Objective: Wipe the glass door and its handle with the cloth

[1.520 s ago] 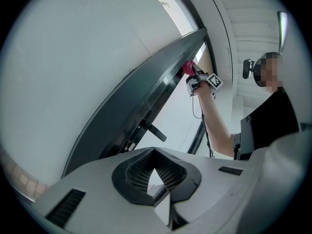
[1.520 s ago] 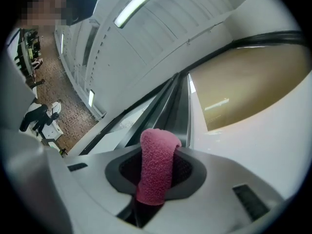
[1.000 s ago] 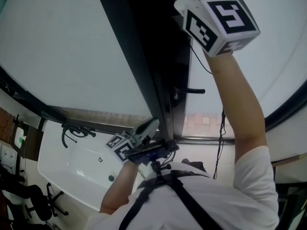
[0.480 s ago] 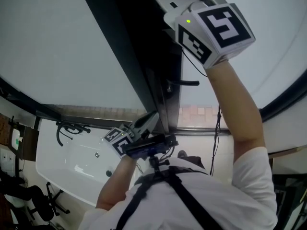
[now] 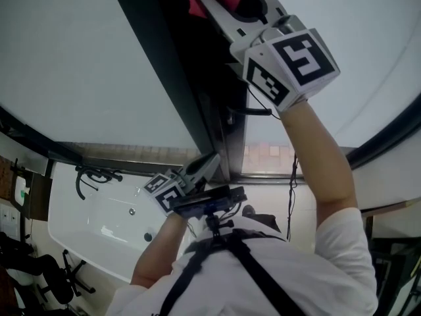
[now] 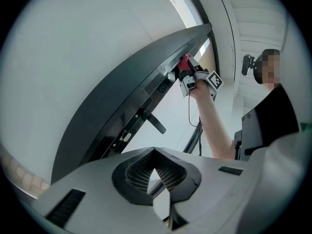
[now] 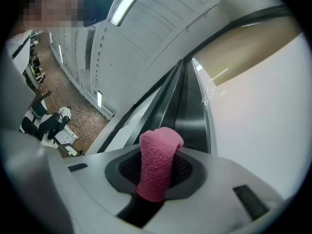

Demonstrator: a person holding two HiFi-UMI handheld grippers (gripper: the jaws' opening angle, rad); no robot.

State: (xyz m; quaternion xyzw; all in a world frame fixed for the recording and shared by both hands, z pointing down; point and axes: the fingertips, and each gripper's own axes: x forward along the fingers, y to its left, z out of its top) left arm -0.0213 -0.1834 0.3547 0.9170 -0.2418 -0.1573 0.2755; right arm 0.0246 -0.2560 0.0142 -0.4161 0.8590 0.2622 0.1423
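Reaching high overhead, the person is holding the pink cloth (image 7: 157,159) up at the top of the dark frame (image 5: 197,91) of the glass door (image 5: 381,45); whether it is actually touching is hard to tell. The right gripper (image 5: 214,2) is clenching a folded wad of it, so the fabric is sticking out past the jaws to do the rubbing. The left gripper (image 6: 155,177) is hanging low by the chest, jaws closed on nothing (probably just parked out of the way). The handle (image 5: 253,111) is sitting well below the cloth, so it looks unwiped as yet.
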